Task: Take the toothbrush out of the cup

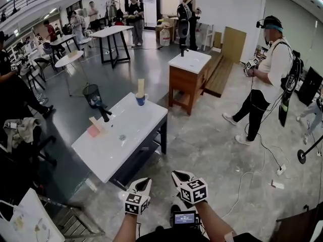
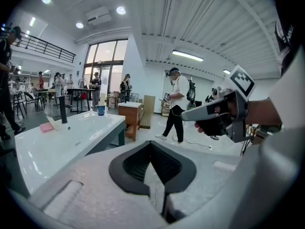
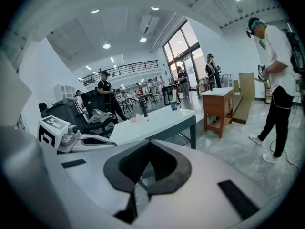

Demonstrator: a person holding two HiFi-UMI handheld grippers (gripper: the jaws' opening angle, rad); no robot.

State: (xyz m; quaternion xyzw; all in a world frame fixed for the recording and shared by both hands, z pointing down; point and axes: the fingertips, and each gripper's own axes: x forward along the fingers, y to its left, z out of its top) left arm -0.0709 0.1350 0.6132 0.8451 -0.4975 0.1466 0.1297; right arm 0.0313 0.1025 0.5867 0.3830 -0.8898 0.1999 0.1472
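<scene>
A blue cup (image 1: pixel 141 100) stands at the far corner of the white sink table (image 1: pixel 146 122), with a pale toothbrush (image 1: pixel 141 87) upright in it. The cup (image 2: pixel 101 109) appears small and far off in the left gripper view, and the cup (image 3: pixel 175 105) is just as distant in the right gripper view. My left gripper (image 1: pixel 144 181) and right gripper (image 1: pixel 177 174) hang side by side over the floor, short of the table's near end. The left gripper (image 2: pixel 151 144) is shut and empty. The right gripper (image 3: pixel 148 143) is shut and empty too.
On the table are a black faucet (image 1: pixel 103 112) and a pink item (image 1: pixel 93 130). A wooden cabinet with a white top (image 1: pixel 189 74) stands beyond it. A person with a headset (image 1: pixel 267 79) stands to the right. Cables (image 1: pixel 262 155) lie on the floor, a mesh bin (image 1: pixel 92 92) at left.
</scene>
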